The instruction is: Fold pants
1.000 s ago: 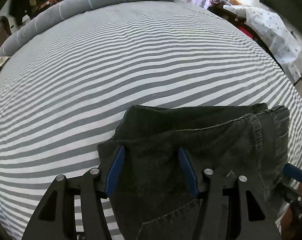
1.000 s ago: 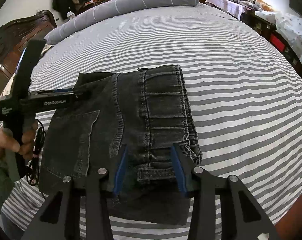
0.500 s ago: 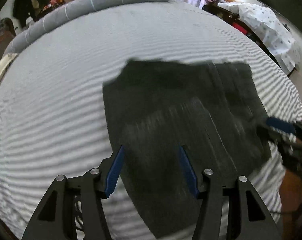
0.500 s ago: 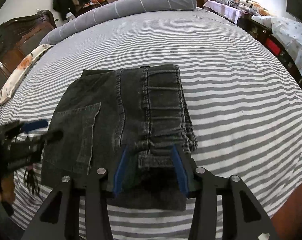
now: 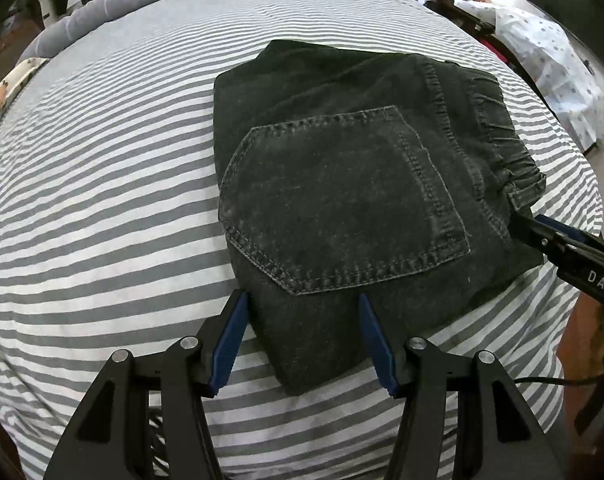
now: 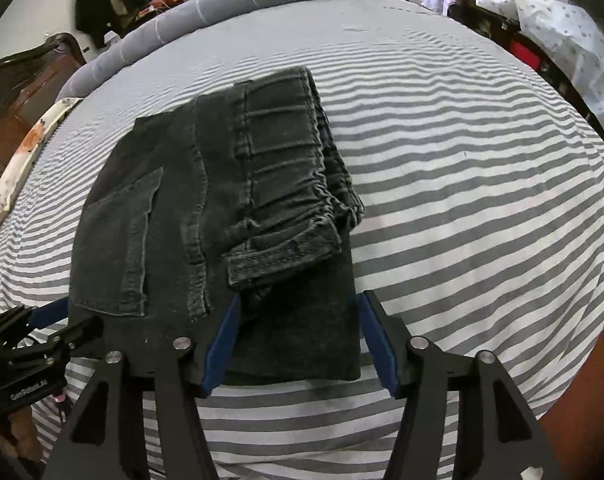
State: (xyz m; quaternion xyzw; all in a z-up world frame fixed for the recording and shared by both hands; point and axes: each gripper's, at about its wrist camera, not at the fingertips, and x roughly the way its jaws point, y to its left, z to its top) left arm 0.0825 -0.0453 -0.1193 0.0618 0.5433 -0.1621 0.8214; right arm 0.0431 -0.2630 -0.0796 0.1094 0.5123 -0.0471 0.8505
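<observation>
On the left, the left gripper hangs over the near left corner of the pants, its jaws released and straddling the cloth without pressing it. The pants lie as a compact dark denim bundle on the striped bed, back pocket facing up, near the bed's front edge. The fold looks essentially finished, so the step in hand reads as letting go and tidying. To do that well, the left gripper should lift straight off rather than drag sideways, since a blue pad catching the corner could peel the top layer back. Moving right, the elastic waistband is bunched and one end curls up over the layer beneath; a light press there would flatten the bundle. At the right, the right gripper has just been opening its jaws, which now stand apart with the near right part of the pants between them and not pinched. It should rise clear in the same way, keeping its pads off the waistband's loose end so that the stacked layers stay square and aligned.
</observation>
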